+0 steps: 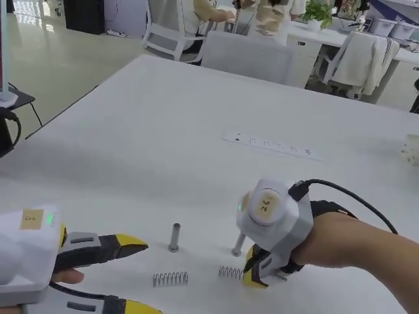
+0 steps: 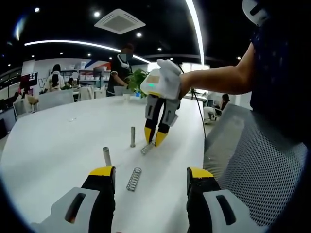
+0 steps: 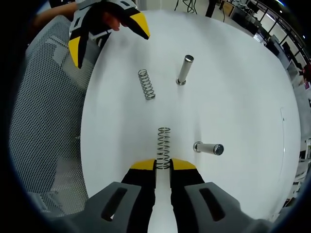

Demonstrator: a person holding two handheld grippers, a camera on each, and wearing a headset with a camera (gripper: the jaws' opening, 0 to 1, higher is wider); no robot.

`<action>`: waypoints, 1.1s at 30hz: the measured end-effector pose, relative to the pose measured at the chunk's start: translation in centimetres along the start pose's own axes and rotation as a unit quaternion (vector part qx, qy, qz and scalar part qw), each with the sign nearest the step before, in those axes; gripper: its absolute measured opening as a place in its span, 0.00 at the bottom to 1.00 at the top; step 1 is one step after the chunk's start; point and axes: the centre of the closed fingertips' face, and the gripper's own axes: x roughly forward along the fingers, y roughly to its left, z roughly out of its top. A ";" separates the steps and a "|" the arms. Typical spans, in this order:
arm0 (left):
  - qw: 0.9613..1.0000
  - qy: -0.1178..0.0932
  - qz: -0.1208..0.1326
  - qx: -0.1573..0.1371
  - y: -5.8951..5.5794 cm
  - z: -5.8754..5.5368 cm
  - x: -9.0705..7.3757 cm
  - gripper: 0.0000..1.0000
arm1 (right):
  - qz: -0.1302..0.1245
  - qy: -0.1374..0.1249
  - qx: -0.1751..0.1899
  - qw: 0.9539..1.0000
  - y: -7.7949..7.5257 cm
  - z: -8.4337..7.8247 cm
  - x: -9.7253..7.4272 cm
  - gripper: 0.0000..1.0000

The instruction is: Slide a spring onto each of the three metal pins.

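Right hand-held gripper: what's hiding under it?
From the head view, a spring pokes out from under the right hand-held gripper, and a pin stands partly behind it. The spring's other end and the pin's top are covered.

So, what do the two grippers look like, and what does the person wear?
Both grippers have dark grey jaws with yellow tips and white housings. The right gripper bears a round yellowish label with a number, and a black cable leaves it. The left gripper has a tan sticker and a small green light. The person wears a dark top.
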 end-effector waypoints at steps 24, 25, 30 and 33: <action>0.996 0.031 -0.069 0.042 -1.5 0.5 3.1 0.50 | 0.024 -0.027 0.001 0.999 2.6 1.2 -2.6 0.08; 0.996 0.032 -0.072 0.043 -1.5 0.5 3.3 0.50 | 0.025 -0.028 0.001 0.999 2.7 1.3 -2.6 0.08; 0.994 0.037 -0.086 0.055 -1.7 0.5 4.0 0.48 | 0.028 -0.030 -0.004 0.999 3.3 1.7 -2.7 0.08; 0.993 0.039 -0.093 0.059 -1.8 0.5 4.5 0.46 | 0.030 -0.034 -0.004 0.999 3.4 2.0 -2.8 0.08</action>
